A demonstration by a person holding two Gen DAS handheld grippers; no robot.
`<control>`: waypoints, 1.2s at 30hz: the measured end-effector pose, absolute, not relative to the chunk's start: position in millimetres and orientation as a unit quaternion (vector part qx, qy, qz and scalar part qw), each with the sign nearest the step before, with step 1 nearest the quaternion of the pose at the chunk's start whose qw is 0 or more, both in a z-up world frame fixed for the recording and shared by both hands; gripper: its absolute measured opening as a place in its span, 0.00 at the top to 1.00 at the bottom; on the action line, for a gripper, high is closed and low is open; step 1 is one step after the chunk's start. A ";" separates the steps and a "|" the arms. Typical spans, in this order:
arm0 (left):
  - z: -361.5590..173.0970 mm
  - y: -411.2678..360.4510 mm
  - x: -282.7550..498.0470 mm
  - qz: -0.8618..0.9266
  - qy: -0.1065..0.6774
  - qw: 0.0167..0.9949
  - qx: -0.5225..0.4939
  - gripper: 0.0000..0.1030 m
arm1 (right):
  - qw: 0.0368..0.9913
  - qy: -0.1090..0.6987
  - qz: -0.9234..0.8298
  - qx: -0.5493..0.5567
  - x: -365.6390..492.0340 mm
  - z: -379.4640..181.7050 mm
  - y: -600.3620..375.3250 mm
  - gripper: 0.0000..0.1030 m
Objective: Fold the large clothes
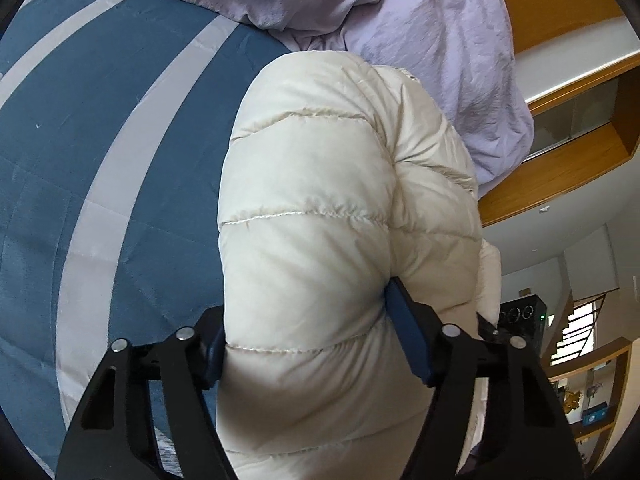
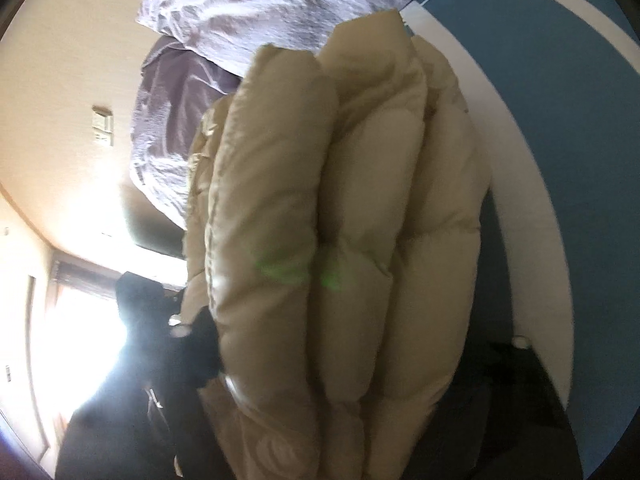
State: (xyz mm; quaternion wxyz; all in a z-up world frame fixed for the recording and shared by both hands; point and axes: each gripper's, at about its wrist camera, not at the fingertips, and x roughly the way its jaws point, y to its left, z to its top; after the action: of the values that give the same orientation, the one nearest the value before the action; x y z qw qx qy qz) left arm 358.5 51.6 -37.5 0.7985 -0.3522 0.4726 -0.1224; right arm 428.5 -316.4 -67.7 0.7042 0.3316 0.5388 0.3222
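A cream quilted puffer jacket [image 1: 320,208] fills the middle of the left wrist view, lifted above the blue bed cover. My left gripper [image 1: 316,340] is shut on a thick fold of it, with a blue pad [image 1: 412,340] pressed into each side. In the right wrist view the same jacket [image 2: 340,240] hangs bunched in front of the lens and looks tan in the backlight. My right gripper [image 2: 328,368] is mostly hidden behind the fabric; its dark left finger [image 2: 200,344] shows against the jacket's edge, and the jacket appears held between the fingers.
A blue bed cover with pale stripes [image 1: 100,160] lies under the jacket, also seen in the right wrist view [image 2: 560,120]. A crumpled lilac blanket [image 1: 440,40] lies at the far side [image 2: 240,8]. Wooden shelves [image 1: 580,80] stand to the right. A bright window [image 2: 80,320] glares.
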 end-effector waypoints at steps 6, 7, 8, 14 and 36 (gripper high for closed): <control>-28.4 60.7 358.8 -0.142 0.453 0.802 -0.362 0.49 | 0.711 0.520 0.338 0.332 430.7 -52.3 -311.0 0.61; -25.7 65.2 358.0 -0.146 0.447 0.803 -0.367 0.49 | 0.713 0.517 0.339 0.330 432.4 -48.6 -307.8 0.63; -23.7 68.9 357.9 -0.148 0.442 0.803 -0.370 0.51 | 0.715 0.514 0.343 0.328 435.2 -44.0 -303.1 0.64; -3.6 106.3 353.7 -0.137 0.406 0.819 -0.382 0.51 | 0.719 0.497 0.376 0.308 453.2 -21.6 -262.9 0.66; 2.0 166.2 374.2 0.026 0.369 0.895 -0.247 0.48 | 0.823 0.464 0.280 0.169 486.2 -9.4 -182.9 0.28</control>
State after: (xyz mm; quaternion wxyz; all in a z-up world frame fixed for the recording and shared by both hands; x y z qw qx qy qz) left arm 374.2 166.2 2.0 0.8954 -0.2471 0.3695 0.0259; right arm 486.2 -182.9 -9.4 0.8232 0.1693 0.4640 0.2800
